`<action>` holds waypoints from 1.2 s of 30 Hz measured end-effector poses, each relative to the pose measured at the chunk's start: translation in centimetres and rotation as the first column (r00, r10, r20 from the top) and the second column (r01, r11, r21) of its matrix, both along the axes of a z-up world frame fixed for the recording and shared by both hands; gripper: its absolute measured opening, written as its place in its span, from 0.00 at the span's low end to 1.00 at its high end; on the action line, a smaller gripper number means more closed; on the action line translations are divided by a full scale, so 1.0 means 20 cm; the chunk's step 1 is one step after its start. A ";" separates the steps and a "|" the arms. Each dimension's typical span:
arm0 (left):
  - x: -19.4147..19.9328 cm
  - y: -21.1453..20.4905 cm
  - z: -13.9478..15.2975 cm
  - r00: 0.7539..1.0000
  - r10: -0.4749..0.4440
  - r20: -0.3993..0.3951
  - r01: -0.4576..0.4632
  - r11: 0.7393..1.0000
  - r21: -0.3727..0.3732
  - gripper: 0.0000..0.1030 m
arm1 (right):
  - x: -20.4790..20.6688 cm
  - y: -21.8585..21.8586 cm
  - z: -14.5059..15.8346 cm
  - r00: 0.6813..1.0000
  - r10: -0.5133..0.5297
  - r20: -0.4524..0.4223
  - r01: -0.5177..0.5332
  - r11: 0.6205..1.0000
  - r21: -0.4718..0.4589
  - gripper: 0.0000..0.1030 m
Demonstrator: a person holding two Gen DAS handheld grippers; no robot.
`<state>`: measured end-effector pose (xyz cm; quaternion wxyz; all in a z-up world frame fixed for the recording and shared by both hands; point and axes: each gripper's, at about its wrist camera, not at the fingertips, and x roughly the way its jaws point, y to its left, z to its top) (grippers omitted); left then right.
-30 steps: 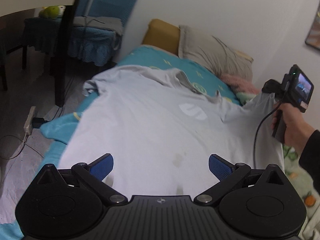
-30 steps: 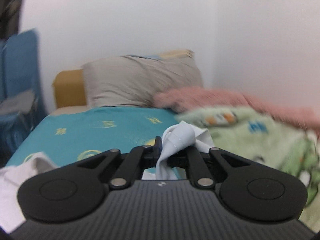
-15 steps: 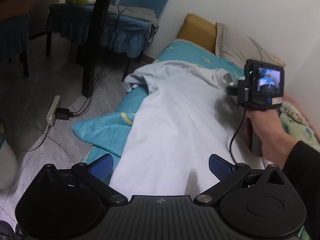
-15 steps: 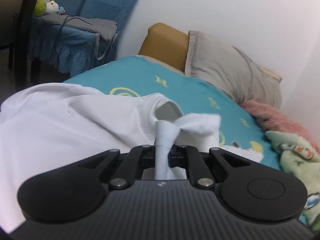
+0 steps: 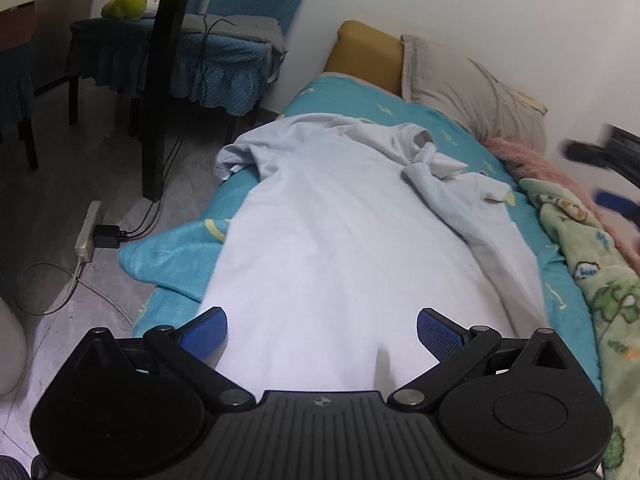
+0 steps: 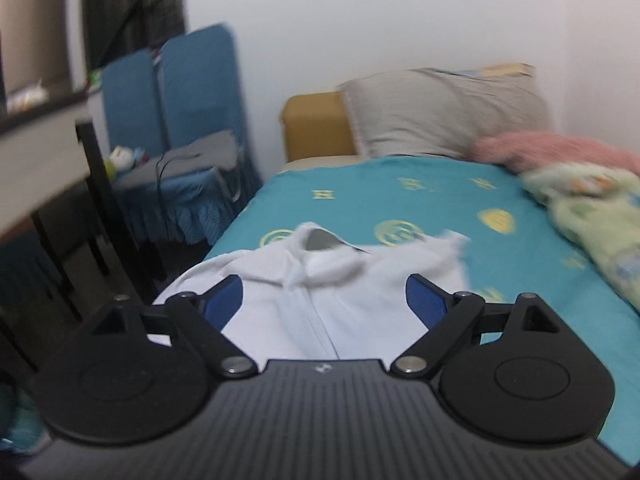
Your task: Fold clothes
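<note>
Left tool (image 5: 322, 330) spread wide, nothing held, hovering over hem end of white T-shirt (image 5: 344, 248). Right tool (image 6: 324, 300) wide apart too, jaws just opened, shirt below, pads clear of cloth. Shirt lies on teal bed sheet (image 6: 400, 200), long axis running down bed, collar pointing toward grey pillow (image 5: 468, 88), right sleeve (image 5: 436, 168) folded inward. Green blanket (image 5: 600, 264) beside.

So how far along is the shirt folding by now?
Early on. The white shirt lies spread on the teal sheet, and its right sleeve has been folded inward. The right gripper has just opened and holds nothing. The left gripper is open above the hem. The left sleeve remains bunched, and the body is unfolded.
</note>
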<state>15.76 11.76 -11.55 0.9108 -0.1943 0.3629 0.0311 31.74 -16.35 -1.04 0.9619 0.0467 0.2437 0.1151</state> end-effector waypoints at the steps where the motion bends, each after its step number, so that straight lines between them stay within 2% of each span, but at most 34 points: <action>1: -0.02 -0.02 0.02 1.000 -0.011 0.008 0.011 1.000 -0.007 0.99 | -0.13 -0.06 0.04 1.000 -0.023 -0.011 0.023 1.000 0.018 0.87; 3: -0.06 -0.08 0.04 0.998 -0.051 0.019 0.052 0.998 -0.019 0.98 | -0.38 -0.20 0.11 0.997 -0.070 -0.025 0.071 0.996 0.062 0.87; 6: -0.14 -0.20 0.07 0.991 -0.132 0.025 0.133 0.990 -0.044 0.96 | -0.72 -0.42 0.15 0.991 -0.132 -0.028 0.134 0.971 0.198 0.87; 8: -0.20 -0.30 0.08 0.981 -0.193 0.021 0.194 0.979 -0.066 0.94 | -0.91 -0.57 0.15 0.987 -0.157 -0.020 0.156 0.941 0.301 0.87; 11: -0.26 -0.46 0.09 0.963 -0.270 0.023 0.271 0.960 -0.070 0.90 | -1.11 -0.73 0.11 0.968 -0.251 -0.017 0.235 0.879 0.414 0.88; 14: -0.29 -0.66 0.12 0.945 -0.328 0.012 0.328 0.944 -0.036 0.84 | -1.18 -0.81 0.06 0.953 -0.301 -0.024 0.280 0.851 0.445 0.88; 19: -0.32 -0.98 0.17 0.908 -0.420 0.012 0.420 0.908 -0.006 0.83 | -1.19 -0.88 0.04 0.939 -0.343 0.010 0.311 0.864 0.396 0.88; 22: -0.32 -1.18 0.18 0.883 -0.470 0.005 0.470 0.883 0.002 0.82 | -1.22 -0.95 0.03 0.922 -0.386 0.030 0.339 0.842 0.420 0.88; 25: -0.30 -1.41 0.15 0.841 -0.541 -0.034 0.541 0.840 0.027 0.76 | -1.27 -1.05 0.02 0.890 -0.454 0.041 0.389 0.804 0.450 0.88; 26: -0.30 -1.48 0.14 0.825 -0.562 -0.051 0.564 0.824 0.040 0.72 | -1.29 -1.08 0.02 0.876 -0.480 0.043 0.409 0.788 0.460 0.88; 28: -0.29 -1.61 0.10 0.795 -0.601 -0.084 0.607 0.792 0.068 0.70 | -1.31 -1.16 0.00 0.840 -0.542 0.032 0.464 0.747 0.476 0.88; 32: -0.30 -1.80 0.03 0.715 -0.687 -0.132 0.699 0.706 0.114 0.67 | -1.33 -1.29 -0.07 0.776 -0.630 -0.025 0.554 0.662 0.505 0.88; 34: -0.31 -1.85 0.00 0.682 -0.715 -0.153 0.731 0.668 0.139 0.67 | -1.33 -1.31 -0.09 0.769 -0.637 -0.046 0.562 0.640 0.524 0.88; 36: -0.32 -1.89 -0.03 0.650 -0.739 -0.175 0.760 0.630 0.160 0.67 | -1.32 -1.31 -0.10 0.775 -0.629 -0.053 0.559 0.645 0.520 0.88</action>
